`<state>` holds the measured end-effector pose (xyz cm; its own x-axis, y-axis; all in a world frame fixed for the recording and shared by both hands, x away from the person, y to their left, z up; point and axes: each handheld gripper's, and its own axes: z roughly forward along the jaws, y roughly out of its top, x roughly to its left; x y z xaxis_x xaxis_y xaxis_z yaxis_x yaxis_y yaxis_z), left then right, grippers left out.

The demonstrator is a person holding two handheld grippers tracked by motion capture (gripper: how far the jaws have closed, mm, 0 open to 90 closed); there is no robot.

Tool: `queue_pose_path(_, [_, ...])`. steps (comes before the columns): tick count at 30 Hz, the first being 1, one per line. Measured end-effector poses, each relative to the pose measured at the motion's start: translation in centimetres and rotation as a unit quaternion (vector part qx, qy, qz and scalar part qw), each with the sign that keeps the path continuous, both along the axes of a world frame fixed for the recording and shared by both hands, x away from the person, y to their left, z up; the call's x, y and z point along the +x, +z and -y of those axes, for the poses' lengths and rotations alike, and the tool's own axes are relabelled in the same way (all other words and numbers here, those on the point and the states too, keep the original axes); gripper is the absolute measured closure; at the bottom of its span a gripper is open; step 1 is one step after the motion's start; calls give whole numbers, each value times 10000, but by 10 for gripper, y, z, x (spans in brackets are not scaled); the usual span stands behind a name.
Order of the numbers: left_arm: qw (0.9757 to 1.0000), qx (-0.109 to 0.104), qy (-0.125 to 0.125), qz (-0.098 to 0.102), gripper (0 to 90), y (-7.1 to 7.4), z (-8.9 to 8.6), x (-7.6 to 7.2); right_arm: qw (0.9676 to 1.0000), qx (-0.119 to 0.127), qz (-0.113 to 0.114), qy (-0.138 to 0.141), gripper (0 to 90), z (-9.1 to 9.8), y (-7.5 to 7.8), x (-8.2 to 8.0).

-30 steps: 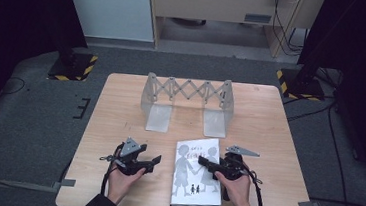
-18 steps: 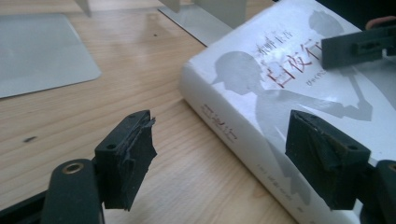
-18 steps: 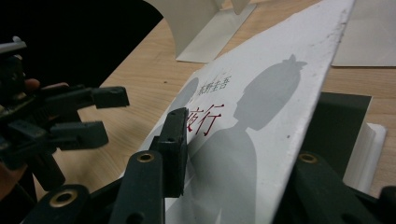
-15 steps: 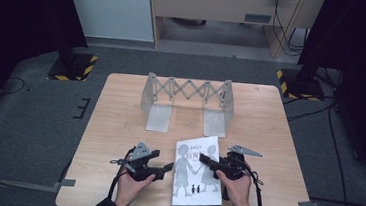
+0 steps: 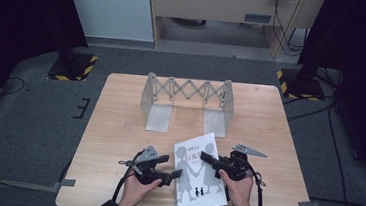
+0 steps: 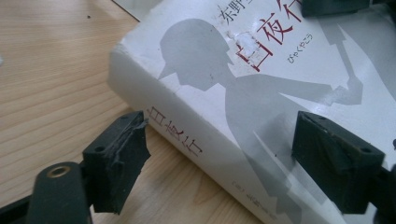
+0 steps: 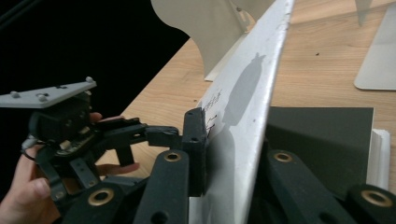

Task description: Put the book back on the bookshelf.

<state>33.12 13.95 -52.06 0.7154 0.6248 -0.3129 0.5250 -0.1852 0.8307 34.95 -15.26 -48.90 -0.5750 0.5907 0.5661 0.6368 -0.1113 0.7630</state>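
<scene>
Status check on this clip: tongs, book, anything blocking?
Right tongs shut on book's front cover, lifting it. Left tongs open, just widening, straddling book spine. Expanding rack behind, clear.

**Right gripper pinches the lifted book cover**

In the right gripper view, the right gripper (image 7: 232,158) has its two black jaws closed on the thin white cover (image 7: 252,93) of a book, which rises edge-on between them and slants up toward the top of the frame; the jaws have just been closing on it. A grey shadow and small dark print mark the cover's face. Right of the cover lies a dark inner page (image 7: 322,140), with the white page block (image 7: 377,154) at its edge. To the left, a hand holds the left gripper (image 7: 116,135), a grey plate on top. Beyond, on the wooden table (image 7: 317,65), stand pale metal panels of a rack (image 7: 210,28).
</scene>
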Motion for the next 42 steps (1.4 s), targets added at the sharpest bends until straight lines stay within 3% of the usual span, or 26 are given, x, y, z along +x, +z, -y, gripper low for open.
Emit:
queue_pose_path(2, [9998,-134,-63,-135,129,-2,3,0,10000,44,14,40,794,0,1,-1])
queue_pose_path(9, [9992,-293,-203,-175,0,-5,8,1,9997,94,137,177,811,-1,8,-4])
queue_pose_path(15, [9981,-497,-204,-306,0,-8,8,2,9994,156,220,197,817,1,10,-6])
queue_pose_path(18, [9957,-688,-244,-564,0,-11,7,4,9991,208,265,262,817,2,11,-6])
queue_pose_path(22, [9938,-804,-331,-686,0,-13,6,6,9984,259,338,380,817,3,11,-5])
queue_pose_path(28, [9933,-831,-443,-663,0,-15,6,7,9982,256,353,403,818,4,11,-4])
queue_pose_path(31, [9885,-1021,-685,-884,0,-18,10,6,9977,296,345,500,820,5,12,-5])
queue_pose_path(37, [9885,-948,-658,-981,0,-18,11,7,9979,286,283,499,815,4,11,-3])
queue_pose_path(42, [9866,-967,-598,-1167,0,-23,12,10,9989,29,220,425,765,4,6,2])
